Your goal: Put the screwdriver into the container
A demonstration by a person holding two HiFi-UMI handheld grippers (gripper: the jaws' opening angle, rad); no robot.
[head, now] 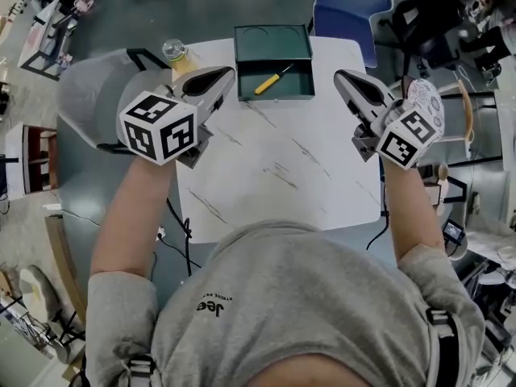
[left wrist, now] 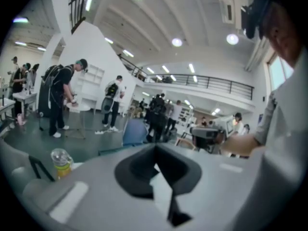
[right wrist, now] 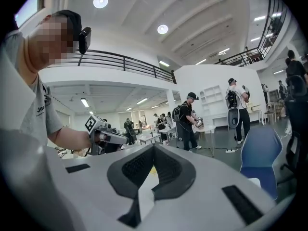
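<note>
1. Marbled table [head: 282,176] carries the container [head: 300,77] at its far edge; the screwdriver [head: 272,80] lies inside.
2. Left gripper [head: 228,75] and right gripper [head: 343,77] are both closed and empty.
3. Risk: the left gripper, swung low, could topple the bottle [head: 175,52] or shove the container.

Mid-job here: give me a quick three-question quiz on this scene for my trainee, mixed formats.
1. True or false: the screwdriver lies inside the green container.
2. In the head view, the bottle stands: A) left of the green container, B) right of it, C) inside it.
3. Fill in: the left gripper has its jaws ____ with nothing between them.

Key: 1 true; 2 A; 3 shut.
</note>
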